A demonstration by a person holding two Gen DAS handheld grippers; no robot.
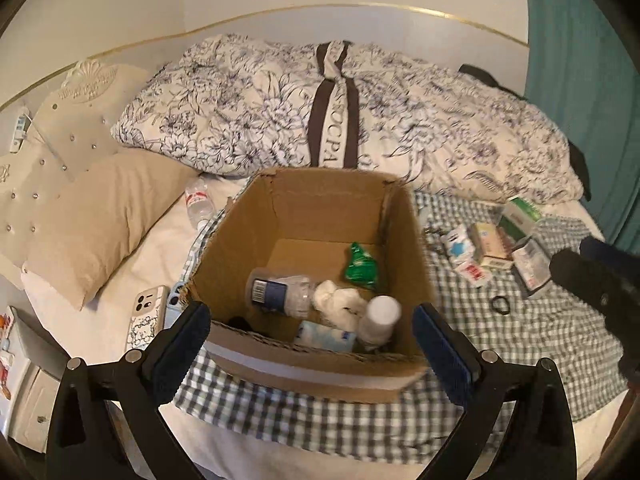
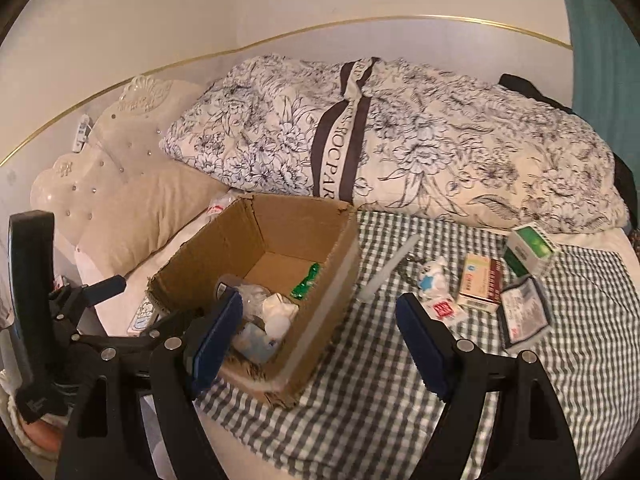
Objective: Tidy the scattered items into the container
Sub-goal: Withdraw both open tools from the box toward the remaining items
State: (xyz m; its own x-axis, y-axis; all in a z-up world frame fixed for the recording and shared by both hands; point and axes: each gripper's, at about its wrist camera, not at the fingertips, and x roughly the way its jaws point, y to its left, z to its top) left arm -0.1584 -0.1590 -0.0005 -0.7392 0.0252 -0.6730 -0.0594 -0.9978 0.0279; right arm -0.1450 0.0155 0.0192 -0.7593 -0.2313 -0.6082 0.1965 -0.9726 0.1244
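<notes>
Bed with white sheet [image 1: 132,264]: grey-and-white checked cloth [image 2: 400,380] spread across it, bearing an open brown cardboard box [image 2: 332,264] and small cartons [image 2: 480,284]. Beige pillow [image 1: 100,216], floral folded quilt [image 1: 420,120], clear plastic bottle [image 1: 198,200] and patterned phone case [image 1: 146,316] lie directly on the sheet.

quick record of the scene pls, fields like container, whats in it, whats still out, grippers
container: open cardboard box on checked cloth on a bed
inside: clear bottle, green packet, white wad, white bottle, pale blue pack
still out: small cartons, green-and-white box, black ring, water bottle, phone
left gripper: open, empty
right gripper: open, empty
</notes>
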